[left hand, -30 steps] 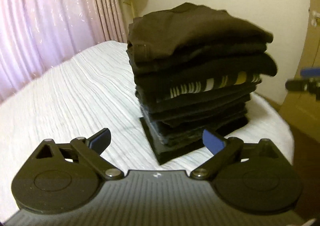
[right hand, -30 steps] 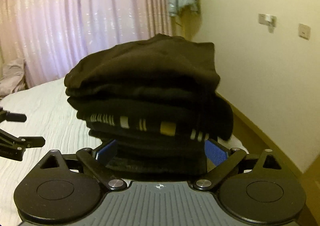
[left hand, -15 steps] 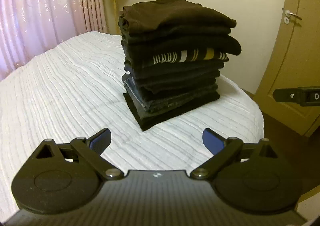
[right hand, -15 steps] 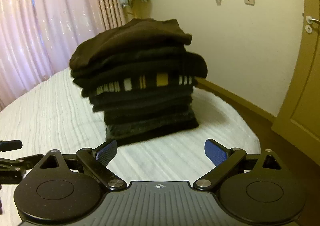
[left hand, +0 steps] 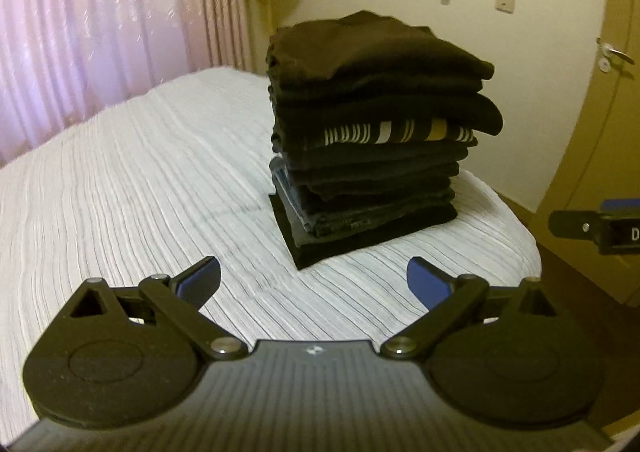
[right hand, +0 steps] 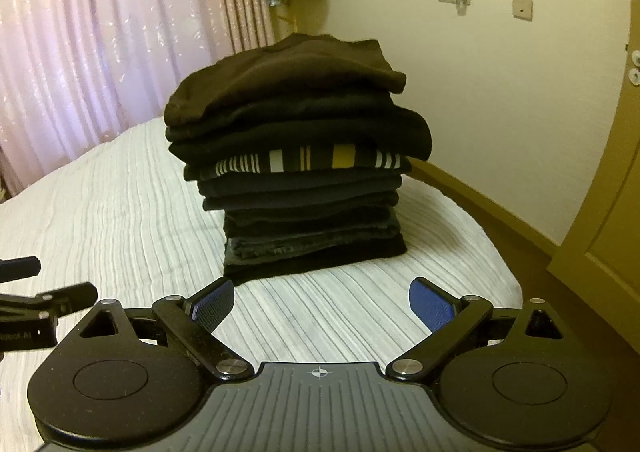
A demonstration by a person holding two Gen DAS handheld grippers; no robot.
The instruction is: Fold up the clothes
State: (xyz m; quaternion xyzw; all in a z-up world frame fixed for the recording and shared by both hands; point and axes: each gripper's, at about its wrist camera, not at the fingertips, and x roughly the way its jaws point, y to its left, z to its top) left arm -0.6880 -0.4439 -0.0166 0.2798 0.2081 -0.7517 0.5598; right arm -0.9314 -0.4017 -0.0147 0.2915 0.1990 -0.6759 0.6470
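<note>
1. On the bed [left hand: 120,188], toward its far right corner, we see the stack of folded clothes [left hand: 376,140], roughly ten dark pieces; one striped garment [right hand: 308,162] sits mid-stack.
2. Left gripper [left hand: 313,281] has its fingers spread wide, nothing between them, hovering over bare quilt short of the stack. Right gripper [right hand: 321,302]: same, fingers wide and empty, near the stack's front edge but not touching.
3. Each gripper shows at the edge of the other's view, so we judge them side by side, both facing the stack.
4. No unfolded garment shows in either view. Our read: the top brown piece [right hand: 288,72] is placed and folding is at or near its end; the step in hand is clearing away from the stack, or fetching a next piece from out of view.
5. To do it well: keep both sets of fingers apart and low over the quilt, move straight away from the stack, don't sweep sideways past its corners.
6. Risk: the stack is tall, upper layers overhang the lower ones on the right, and the top piece humps up. A nudge could tip or shear it.
7. If squaring up is wanted, we'd press lightly from both sides at mid height together, not push one side alone.
8. The soft bed gives underfoot, so avoid leaning on the quilt beside the base.
</note>
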